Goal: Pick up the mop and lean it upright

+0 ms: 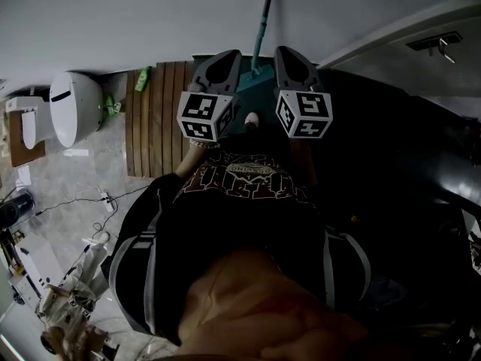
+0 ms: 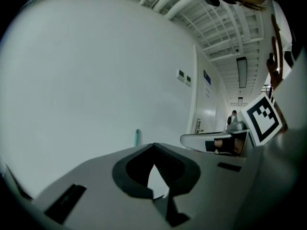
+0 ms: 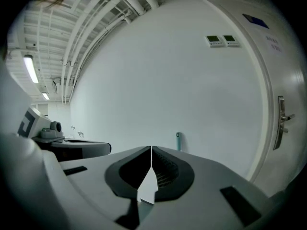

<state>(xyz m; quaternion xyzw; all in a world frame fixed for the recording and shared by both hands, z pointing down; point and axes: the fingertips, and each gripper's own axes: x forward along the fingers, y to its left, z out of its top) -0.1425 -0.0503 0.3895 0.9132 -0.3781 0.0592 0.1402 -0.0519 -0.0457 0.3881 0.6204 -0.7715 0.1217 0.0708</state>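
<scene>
Shirt [image 1: 240,194]: filling the foreground beneath both grippers.
Left gripper [image 2: 153,146]: aiming at the wall [image 1: 135,13], jaws meeting, empty.
Right gripper [image 3: 151,149]: jaws pressing together, empty.
Mop [image 1: 262,25]: leaning upright against the wall, ahead between the grippers.

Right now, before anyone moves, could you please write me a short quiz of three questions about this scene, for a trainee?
1. True or false: the right gripper is holding the mop.
2. What colour is the mop's handle? A red, B teal, C yellow.
3. Fill in: the mop stands leaning against the ____.
Key: 1 false, the right gripper is shut and empty; 2 B; 3 wall.
</scene>
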